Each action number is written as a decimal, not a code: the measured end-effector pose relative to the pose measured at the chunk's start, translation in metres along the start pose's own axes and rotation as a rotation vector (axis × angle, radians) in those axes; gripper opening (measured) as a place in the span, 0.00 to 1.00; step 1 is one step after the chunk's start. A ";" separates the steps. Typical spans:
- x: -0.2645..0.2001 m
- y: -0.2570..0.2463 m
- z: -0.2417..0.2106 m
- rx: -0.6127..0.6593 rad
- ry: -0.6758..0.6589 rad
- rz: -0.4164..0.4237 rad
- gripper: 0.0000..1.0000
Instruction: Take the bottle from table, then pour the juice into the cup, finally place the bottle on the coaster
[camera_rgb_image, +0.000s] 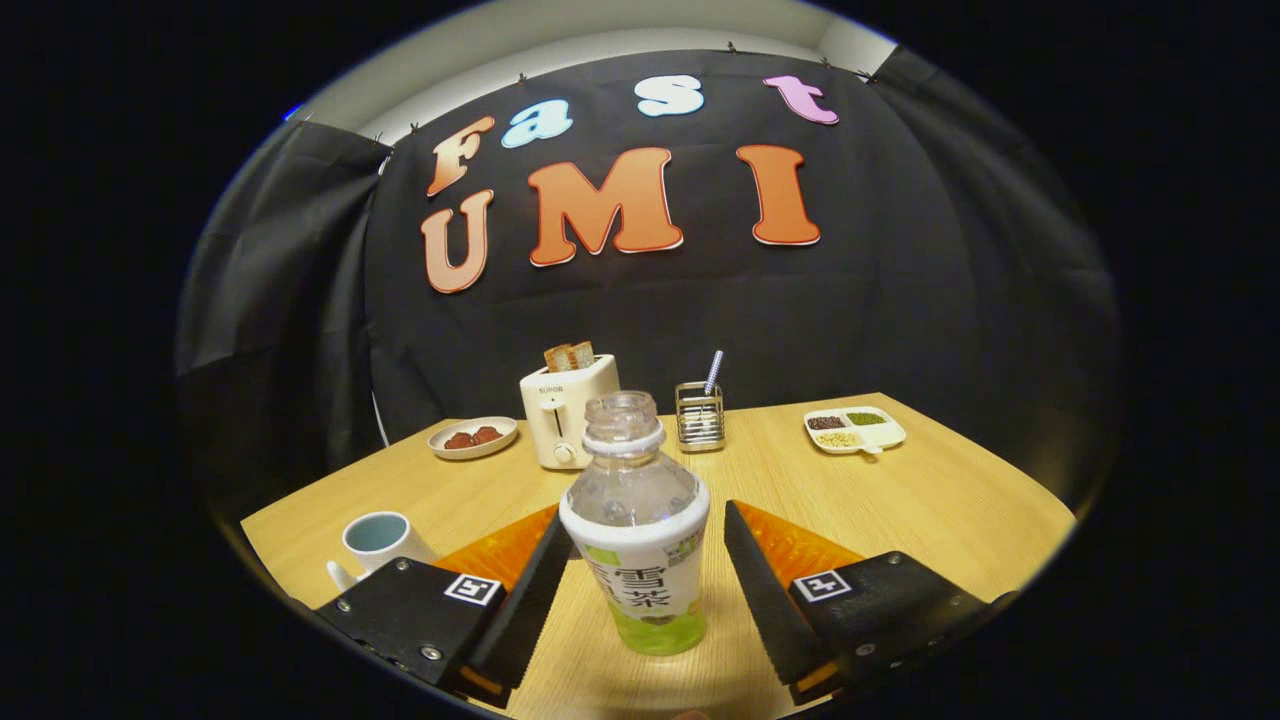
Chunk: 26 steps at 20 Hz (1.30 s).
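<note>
Bottle (637, 530) stands upright on the tabletop (930, 500), uncapped, a little green juice at its base. Claw (640, 590) open, fingers flanking the bottle; left finger looks near or touching, right clearly apart. Not yet gripped. Cup (377, 540) sits left of the claw. Grasp, pour, coaster placement all remain.

The left finger hides part of the cup (378, 538); the bottle (636, 530) hides the toaster's (565, 405) corner.
</note>
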<state>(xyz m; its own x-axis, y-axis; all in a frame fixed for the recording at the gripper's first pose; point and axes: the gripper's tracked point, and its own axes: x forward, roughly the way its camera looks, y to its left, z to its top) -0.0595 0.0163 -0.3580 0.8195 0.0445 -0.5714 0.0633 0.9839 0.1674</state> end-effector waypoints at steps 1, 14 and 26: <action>0.002 0.000 -0.007 -0.001 0.016 -0.005 0.89; 0.011 -0.008 -0.045 0.022 0.085 -0.091 0.59; 0.000 0.029 -0.022 -0.214 0.030 -0.078 0.49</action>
<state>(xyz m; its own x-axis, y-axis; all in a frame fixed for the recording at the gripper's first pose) -0.0699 0.0489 -0.3709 0.7993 -0.0311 -0.6001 0.0011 0.9987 -0.0503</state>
